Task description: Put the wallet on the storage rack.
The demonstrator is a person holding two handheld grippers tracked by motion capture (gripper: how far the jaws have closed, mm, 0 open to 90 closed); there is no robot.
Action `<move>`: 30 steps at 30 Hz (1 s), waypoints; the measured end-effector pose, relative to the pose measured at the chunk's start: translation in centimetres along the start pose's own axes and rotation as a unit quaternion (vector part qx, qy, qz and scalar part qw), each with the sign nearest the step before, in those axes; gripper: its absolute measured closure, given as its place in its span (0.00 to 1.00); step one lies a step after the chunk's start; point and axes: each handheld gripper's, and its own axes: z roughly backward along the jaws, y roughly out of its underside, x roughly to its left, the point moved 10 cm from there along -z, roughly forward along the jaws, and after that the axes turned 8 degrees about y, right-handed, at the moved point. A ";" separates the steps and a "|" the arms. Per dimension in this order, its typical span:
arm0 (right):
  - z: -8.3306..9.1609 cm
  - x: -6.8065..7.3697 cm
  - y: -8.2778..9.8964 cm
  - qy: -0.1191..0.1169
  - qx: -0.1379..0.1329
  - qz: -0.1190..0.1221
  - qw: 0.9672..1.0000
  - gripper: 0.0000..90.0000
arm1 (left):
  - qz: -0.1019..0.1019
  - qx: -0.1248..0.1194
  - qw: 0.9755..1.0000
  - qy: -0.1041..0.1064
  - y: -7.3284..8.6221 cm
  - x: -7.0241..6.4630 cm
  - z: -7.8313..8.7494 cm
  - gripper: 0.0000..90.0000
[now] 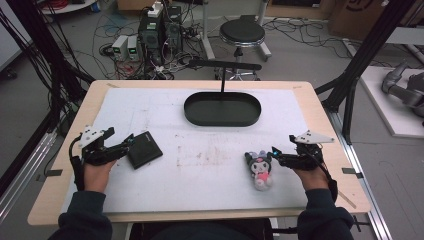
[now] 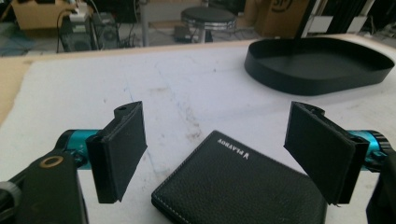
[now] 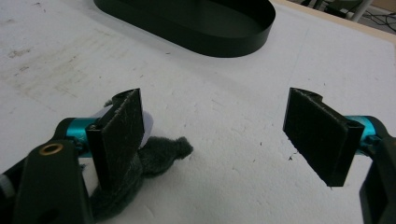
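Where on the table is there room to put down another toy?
The biggest bare patch is the white mat between the black wallet and the plush toy, in front of the black tray. The mat's far left corner is free too. It is crowded near each gripper.

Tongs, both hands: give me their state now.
Left tongs: open, wallet between them, ungripped.
Right tongs: open, empty, beside the plush toy.
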 end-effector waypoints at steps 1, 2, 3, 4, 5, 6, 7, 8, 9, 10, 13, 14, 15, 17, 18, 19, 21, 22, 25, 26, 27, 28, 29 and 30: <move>0.0 0.0 0.0 0.000 -0.001 0.001 1.000 0.23 | 0.002 0.012 1.000 -0.005 0.4 0.2 -0.4 0.23; 0.0 0.1 0.0 0.000 0.000 0.002 1.000 0.23 | 0.001 0.025 1.000 -0.015 0.7 0.5 -0.7 0.23; -0.1 0.2 0.0 -0.001 0.001 0.001 1.000 0.23 | -0.002 0.050 0.998 -0.027 1.5 0.9 -1.4 0.24; -0.1 0.2 0.0 -0.001 0.001 0.001 1.000 0.23 | -0.002 0.050 0.998 -0.027 1.5 0.9 -1.4 0.25; -0.1 0.2 0.0 -0.001 -0.001 0.002 1.000 0.23 | -0.005 0.063 0.998 -0.032 1.9 1.2 -1.7 0.25; -0.1 0.2 0.0 -0.001 0.001 0.000 1.000 0.23 | -0.007 0.077 0.996 -0.033 2.4 1.4 -2.0 0.25; -0.1 0.0 0.0 0.001 0.000 0.002 1.000 0.23 | -0.006 0.101 0.994 -0.035 3.3 1.8 -2.3 0.25; -0.1 0.0 -0.1 0.000 -0.001 0.001 1.000 0.23 | -0.006 0.101 0.994 -0.035 3.3 1.8 -2.3 0.25; -0.1 0.0 -0.1 0.000 -0.001 0.001 1.000 0.23 | -0.004 0.111 0.993 -0.036 3.6 2.0 -2.4 0.25; -0.1 0.0 0.0 0.000 -0.001 -0.002 1.000 0.23 | 0.006 0.124 0.991 -0.050 4.2 2.8 -2.5 0.26; -0.1 0.0 0.1 0.000 0.001 0.000 1.000 0.23 | 0.022 0.128 0.991 -0.037 4.4 2.9 -2.6 0.28; -0.1 0.0 0.1 0.000 0.001 0.000 1.000 0.23 | 0.022 0.128 0.991 -0.037 4.4 2.9 -2.6 0.32; -0.1 0.0 0.1 -0.001 0.001 0.001 1.000 0.23 | 0.022 0.130 0.991 -0.027 4.4 2.7 -2.7 0.32; -0.1 0.0 0.1 0.000 0.001 -0.001 1.000 0.23 | 0.020 0.132 0.991 0.008 4.5 2.2 -2.8 0.46; -0.1 -0.1 0.1 0.000 0.002 -0.001 1.000 0.23 | 0.024 0.132 0.991 0.011 4.5 2.2 -2.8 0.50; -0.1 -0.1 0.1 0.000 0.002 -0.001 1.000 0.23 | 0.024 0.132 0.991 0.011 4.5 2.2 -2.8 0.50; -0.1 -0.1 0.1 0.000 0.002 -0.001 1.000 0.23 | 0.041 0.136 0.990 0.021 4.6 2.3 -2.8 0.51; -0.1 0.0 0.1 -0.001 0.001 -0.001 1.000 0.23 | 0.052 0.135 0.989 0.024 4.6 2.5 -2.8 0.56; -0.1 0.0 0.1 0.000 0.002 -0.001 1.000 0.23 | 0.068 0.127 0.989 0.030 4.3 2.7 -2.3 0.71; -0.1 -0.1 0.1 0.000 0.001 -0.001 1.000 0.23 | 0.068 0.123 0.989 0.039 4.2 2.5 -2.1 0.80; -0.1 -0.1 0.1 0.001 0.002 -0.001 1.000 0.23 | 0.066 0.122 0.989 0.045 4.1 2.4 -2.1 0.85; -0.1 -0.1 0.1 0.002 0.003 -0.003 1.000 0.23 | 0.064 0.123 0.989 0.049 4.1 2.2 -2.1 0.89; -0.1 -0.1 0.1 0.002 0.003 -0.003 1.000 0.23 | 0.062 0.126 0.989 0.057 4.1 1.9 -2.1 0.89; -0.2 -0.2 0.2 0.002 0.004 -0.001 1.000 0.23 | 0.062 0.126 0.988 0.061 4.1 1.7 -2.2 0.91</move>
